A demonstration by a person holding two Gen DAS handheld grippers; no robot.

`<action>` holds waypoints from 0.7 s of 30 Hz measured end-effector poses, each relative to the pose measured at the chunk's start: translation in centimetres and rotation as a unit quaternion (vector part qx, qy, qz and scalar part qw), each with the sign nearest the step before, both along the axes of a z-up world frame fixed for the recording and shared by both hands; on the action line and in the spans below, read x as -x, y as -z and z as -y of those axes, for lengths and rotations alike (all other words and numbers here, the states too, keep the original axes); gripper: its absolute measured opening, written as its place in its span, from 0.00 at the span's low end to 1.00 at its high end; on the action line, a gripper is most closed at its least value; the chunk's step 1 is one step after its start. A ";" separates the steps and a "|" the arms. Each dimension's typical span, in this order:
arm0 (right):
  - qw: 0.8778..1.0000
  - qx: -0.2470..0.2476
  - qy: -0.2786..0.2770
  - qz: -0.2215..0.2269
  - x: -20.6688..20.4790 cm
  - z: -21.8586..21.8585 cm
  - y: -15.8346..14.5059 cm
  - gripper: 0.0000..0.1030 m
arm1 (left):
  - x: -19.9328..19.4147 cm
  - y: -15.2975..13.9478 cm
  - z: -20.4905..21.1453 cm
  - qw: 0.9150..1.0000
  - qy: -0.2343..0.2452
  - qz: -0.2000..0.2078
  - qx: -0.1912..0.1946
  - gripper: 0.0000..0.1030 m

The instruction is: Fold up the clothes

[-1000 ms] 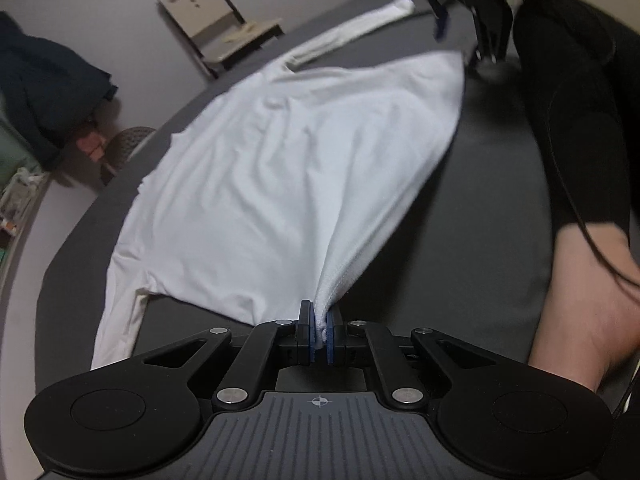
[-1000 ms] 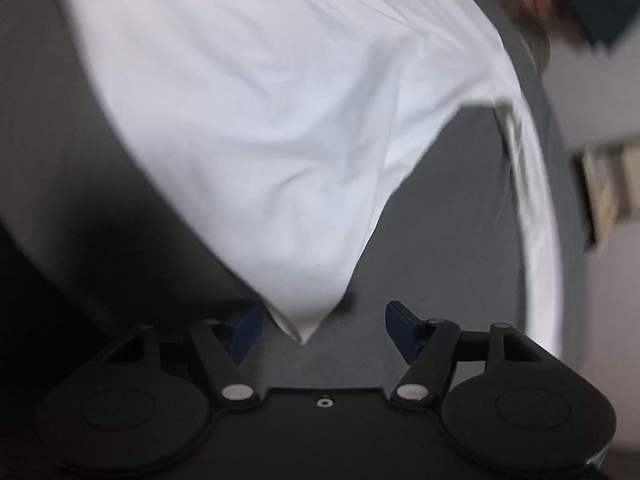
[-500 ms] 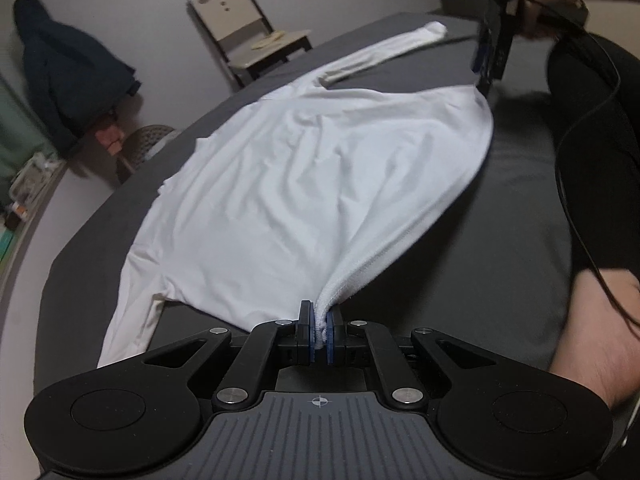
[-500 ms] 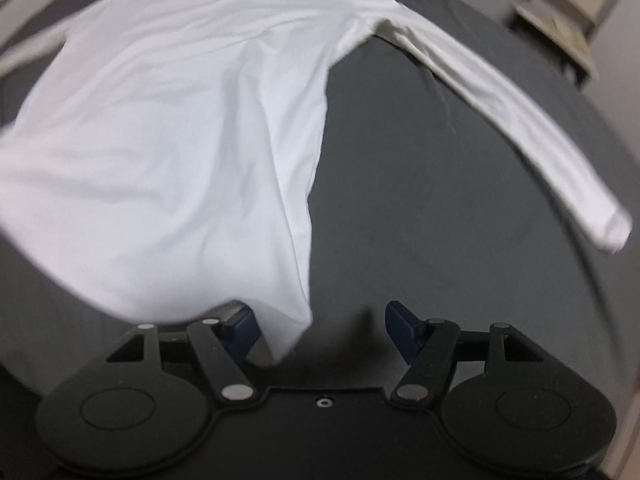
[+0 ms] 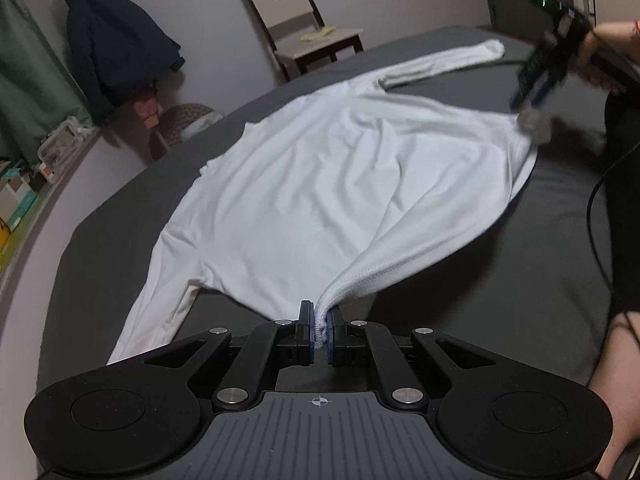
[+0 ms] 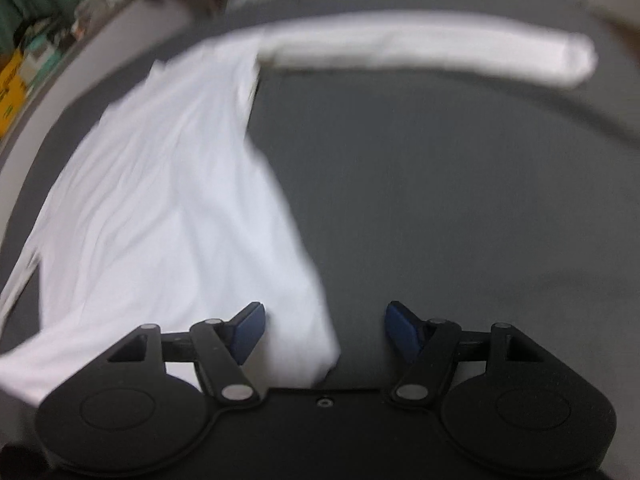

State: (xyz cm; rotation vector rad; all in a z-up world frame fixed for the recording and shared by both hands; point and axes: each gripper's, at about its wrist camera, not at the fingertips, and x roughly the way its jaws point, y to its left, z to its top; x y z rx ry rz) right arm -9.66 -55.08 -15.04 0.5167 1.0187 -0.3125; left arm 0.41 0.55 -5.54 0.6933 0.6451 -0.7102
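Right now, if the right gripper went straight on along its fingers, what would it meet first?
Probably the white shirt: a corner of it already lies between the right gripper's open fingers, left of centre. Dead ahead past that is bare grey bed sheet, then the shirt's sleeve. The view is blurred, so depth is uncertain.

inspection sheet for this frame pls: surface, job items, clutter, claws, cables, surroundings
Surface: dark grey fabric-covered bed, smooth where bare.
Job's things: white long-sleeved cotton shirt spread on the bed, both sleeves out to the sides; hem lifted at the near corner.
Clutter: nothing seen on the bed besides the shirt.
Claws: left claw shut on the shirt's hem corner. Right claw has its jaws apart, the other hem corner lying between them; view blurred.
Cables: thin black cable trailing by the person's dark-clad leg.
Surroundings: beige wooden chair, dark navy hooded jacket hanging by the wall, round woven basket, green curtain.
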 end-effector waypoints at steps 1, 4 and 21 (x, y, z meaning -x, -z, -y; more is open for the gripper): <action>1.000 0.013 0.002 0.008 -0.1 0.3 -0.3 0.65 | -0.2 0.3 0.0 1.000 -0.003 -0.003 -0.003 0.05; 1.000 0.018 -0.003 -0.021 -0.9 0.7 -0.1 0.65 | -0.9 0.9 0.1 1.000 -0.010 -0.011 -0.009 0.05; 0.966 0.055 -0.207 -0.141 -1.2 -5.1 1.8 0.29 | -3.0 2.8 0.1 0.999 -0.036 -0.037 -0.008 0.05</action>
